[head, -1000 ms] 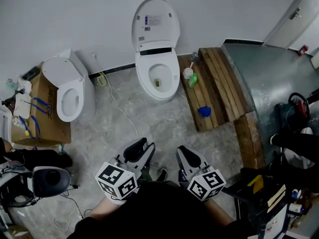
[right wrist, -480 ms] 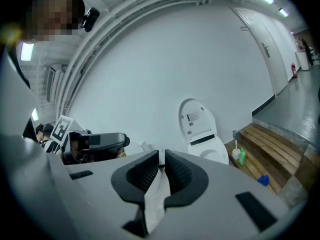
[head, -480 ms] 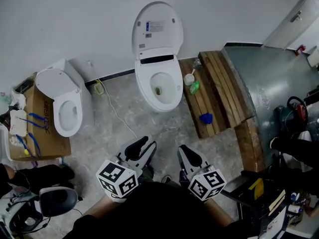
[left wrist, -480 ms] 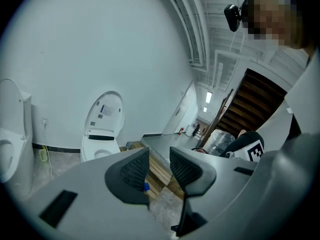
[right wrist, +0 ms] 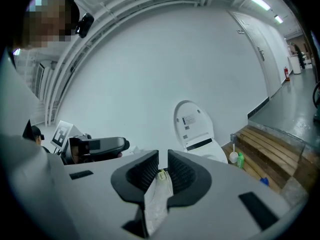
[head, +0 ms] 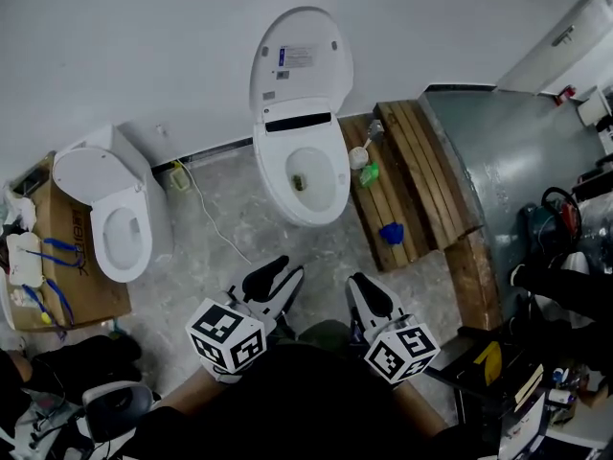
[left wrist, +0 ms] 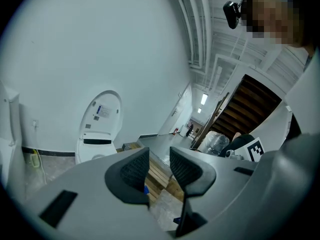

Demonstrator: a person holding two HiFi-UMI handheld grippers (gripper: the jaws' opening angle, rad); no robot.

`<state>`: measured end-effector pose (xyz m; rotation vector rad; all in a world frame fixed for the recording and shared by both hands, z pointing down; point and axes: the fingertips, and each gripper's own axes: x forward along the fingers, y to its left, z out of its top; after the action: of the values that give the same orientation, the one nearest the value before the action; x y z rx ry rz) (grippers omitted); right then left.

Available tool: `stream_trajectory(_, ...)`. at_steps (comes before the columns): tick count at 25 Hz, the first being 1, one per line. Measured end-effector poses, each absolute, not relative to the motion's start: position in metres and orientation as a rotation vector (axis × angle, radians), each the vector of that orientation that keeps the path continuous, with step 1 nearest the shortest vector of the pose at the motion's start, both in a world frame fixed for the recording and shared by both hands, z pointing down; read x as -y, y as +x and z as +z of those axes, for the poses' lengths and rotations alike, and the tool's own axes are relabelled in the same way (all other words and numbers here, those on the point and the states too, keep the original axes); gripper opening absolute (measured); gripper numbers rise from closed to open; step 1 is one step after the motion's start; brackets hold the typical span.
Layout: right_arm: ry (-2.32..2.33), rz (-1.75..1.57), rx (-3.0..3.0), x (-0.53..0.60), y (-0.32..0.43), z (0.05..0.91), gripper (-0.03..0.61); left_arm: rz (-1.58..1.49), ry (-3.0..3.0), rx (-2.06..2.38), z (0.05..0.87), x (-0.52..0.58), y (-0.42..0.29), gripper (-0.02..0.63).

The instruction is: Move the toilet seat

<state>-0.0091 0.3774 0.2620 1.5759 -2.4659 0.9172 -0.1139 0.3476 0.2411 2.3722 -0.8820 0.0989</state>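
The white oval toilet lid [head: 297, 57] is seen raised against the pale wall, above the white toilet bowl [head: 332, 192]. Whether a separate seat ring rests on the rim cannot be told. The toilet's long axis is laid from the wall out toward the person. It is found ahead of and between the two grippers, well apart from both. The left gripper [head: 283, 274] is judged slightly nearer and more squarely in line with the bowl; its fingers [left wrist: 131, 171] are held apart with nothing between them. The right gripper [head: 364, 287] is placed just right of that line. Its fingers [right wrist: 142, 175] are set almost together and empty, with only grey floor seen through the slit. A straight forward reach is judged to be called for.
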Motion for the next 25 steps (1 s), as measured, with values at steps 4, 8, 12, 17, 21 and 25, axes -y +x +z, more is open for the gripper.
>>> stream_trajectory(4,1.576,0.899,2.467,-0.359,-0.014,0.260,0.060,0.098,2.370,0.894,0.244,-0.321,-0.128,0.135)
stream_trajectory(8,1.573,0.939,2.481,-0.337,-0.013,0.264,0.060,0.116,2.371,0.908,0.248,-0.296,-0.129,0.135)
stream_trajectory(12,1.566,0.965,2.501,-0.310,-0.006,0.271,0.060,0.154,2.371,0.899,0.257,-0.277,-0.119,0.135)
stream_trajectory(17,1.546,1.008,2.455,-0.263,0.011,0.288,0.116,0.192,2.420,0.825,0.259,-0.247,-0.089,0.135)
stream_trajectory(21,1.508,1.060,2.464,-0.218,0.029,0.301,0.170,0.251,2.396,0.862,0.275,-0.209,-0.070,0.135)
stream_trajectory(25,1.474,1.087,2.457,-0.166,0.052,0.321,0.178,0.291,2.318,0.915,0.301,-0.165,-0.054,0.136)
